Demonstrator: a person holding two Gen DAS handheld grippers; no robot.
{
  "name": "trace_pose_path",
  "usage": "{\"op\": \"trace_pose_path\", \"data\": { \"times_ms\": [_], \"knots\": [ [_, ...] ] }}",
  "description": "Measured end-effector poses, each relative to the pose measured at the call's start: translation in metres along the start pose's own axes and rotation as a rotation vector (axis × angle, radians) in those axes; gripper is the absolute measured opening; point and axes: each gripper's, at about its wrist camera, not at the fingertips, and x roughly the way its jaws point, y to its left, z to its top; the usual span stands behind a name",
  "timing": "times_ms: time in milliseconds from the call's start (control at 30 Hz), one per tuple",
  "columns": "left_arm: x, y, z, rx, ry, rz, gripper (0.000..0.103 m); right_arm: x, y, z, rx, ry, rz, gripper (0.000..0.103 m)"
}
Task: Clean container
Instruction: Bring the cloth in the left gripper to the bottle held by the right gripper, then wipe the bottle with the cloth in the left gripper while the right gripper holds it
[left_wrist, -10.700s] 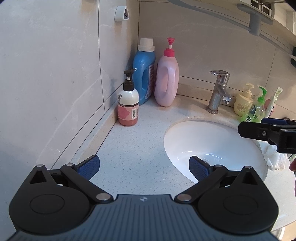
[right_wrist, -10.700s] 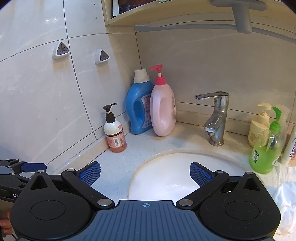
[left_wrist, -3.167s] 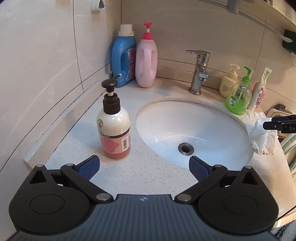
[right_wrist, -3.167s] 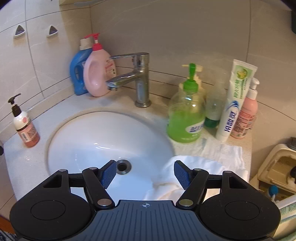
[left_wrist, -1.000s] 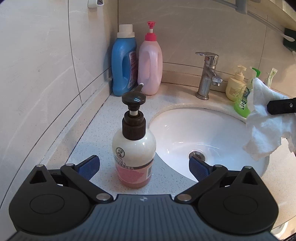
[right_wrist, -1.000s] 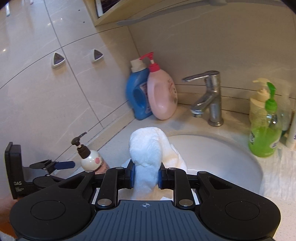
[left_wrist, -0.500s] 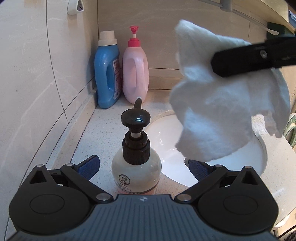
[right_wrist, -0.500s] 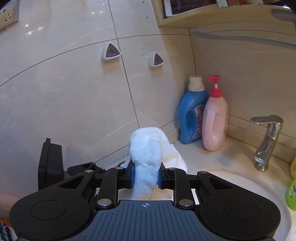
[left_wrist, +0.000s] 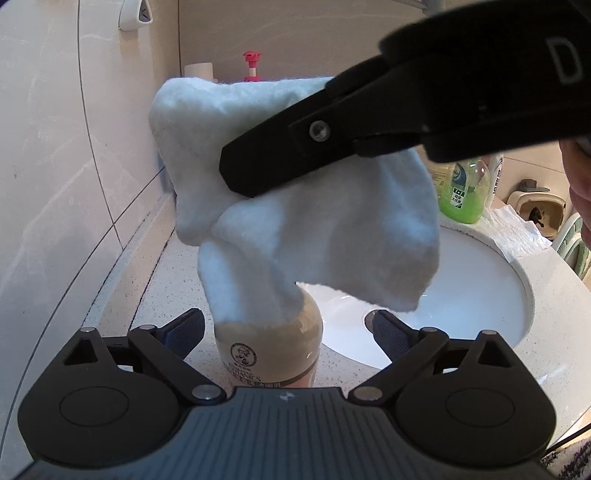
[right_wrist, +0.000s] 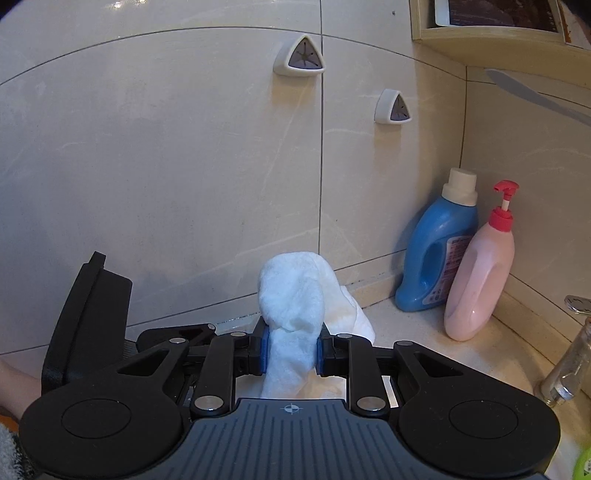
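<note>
While the left gripper (left_wrist: 288, 328) waits with fingers apart on either side of the upright bottle (left_wrist: 269, 350), which stands on the surface beside the sink (left_wrist: 480, 295), the right gripper (right_wrist: 291, 349), clamped on the white cloth (left_wrist: 295, 206), drapes it over the bottle's pump. Cream shoulder and pinkish lower body show.

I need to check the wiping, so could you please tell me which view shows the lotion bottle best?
The left wrist view: the lotion bottle stands between the open left jaws, its top draped by the white cloth. The right wrist view shows only the cloth clamped in the right jaws; the bottle is hidden.
</note>
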Motion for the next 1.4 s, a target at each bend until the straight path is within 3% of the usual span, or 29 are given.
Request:
{"op": "trace_pose_path", "data": {
  "times_ms": [133,367,433,900,1133,1400],
  "knots": [
    [0.0,-0.005,-0.003,0.041,-0.013,0.009,0.084,0.002,0.001,-0.002,-0.01,-0.005,-0.002,0.026],
    [0.003,-0.004,-0.001,0.014,-0.032,0.013,0.079,0.001,0.001,-0.003,-0.01,-0.012,-0.002,0.026],
    [0.003,-0.007,-0.002,0.024,-0.047,0.049,0.064,0.0,0.001,-0.004,-0.01,-0.015,-0.005,0.026],
    [0.008,-0.009,-0.013,-0.01,-0.075,0.042,0.064,0.003,0.001,0.0,-0.043,-0.015,-0.004,0.026],
    [0.012,-0.014,-0.016,-0.028,-0.065,0.042,0.064,0.006,-0.007,0.001,0.063,-0.02,-0.001,0.026],
    [0.015,-0.025,-0.025,-0.038,-0.065,0.052,0.064,-0.003,0.002,-0.007,0.066,-0.022,-0.004,0.025]
  ]
}}
